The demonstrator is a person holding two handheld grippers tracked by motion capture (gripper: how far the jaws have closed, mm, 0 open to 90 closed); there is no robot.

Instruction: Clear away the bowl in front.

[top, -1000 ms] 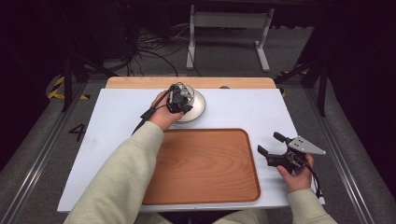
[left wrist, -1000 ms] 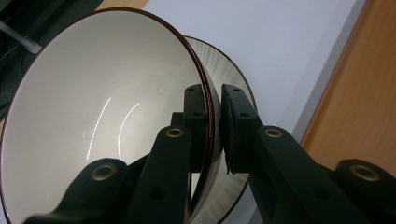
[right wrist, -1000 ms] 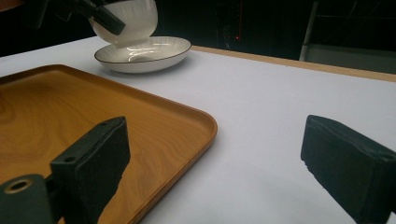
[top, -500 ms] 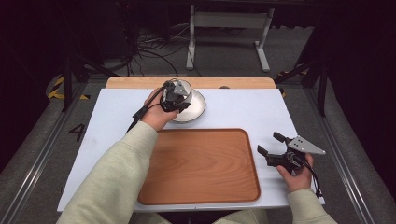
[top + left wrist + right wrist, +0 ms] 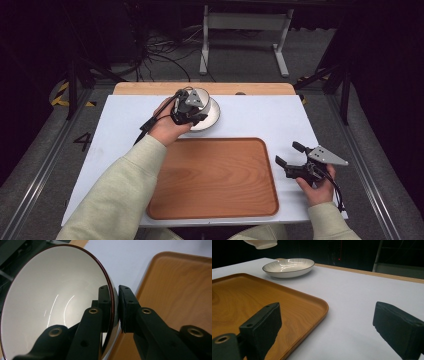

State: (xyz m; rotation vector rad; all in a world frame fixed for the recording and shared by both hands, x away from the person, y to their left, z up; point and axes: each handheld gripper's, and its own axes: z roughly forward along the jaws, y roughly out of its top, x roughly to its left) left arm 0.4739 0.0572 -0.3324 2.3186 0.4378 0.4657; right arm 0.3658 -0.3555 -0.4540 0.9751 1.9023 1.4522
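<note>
Since a second ago, lifted: bowl (image 5: 55,302) now off the plate (image 5: 288,267) near the table's (image 5: 260,115) far edge, rim pinched by left gripper (image 5: 115,307), mouth tipped sideways; no long axis. Right gripper (image 5: 291,155) spread wide, near the right edge.

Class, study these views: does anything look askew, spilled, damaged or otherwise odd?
Nothing is spilled or broken. The bowl is tilted, gripped by its rim in the left gripper above the plate. The tray lies square.

Left gripper (image 5: 114,307) clamped, right gripper (image 5: 291,154) agape.
</note>
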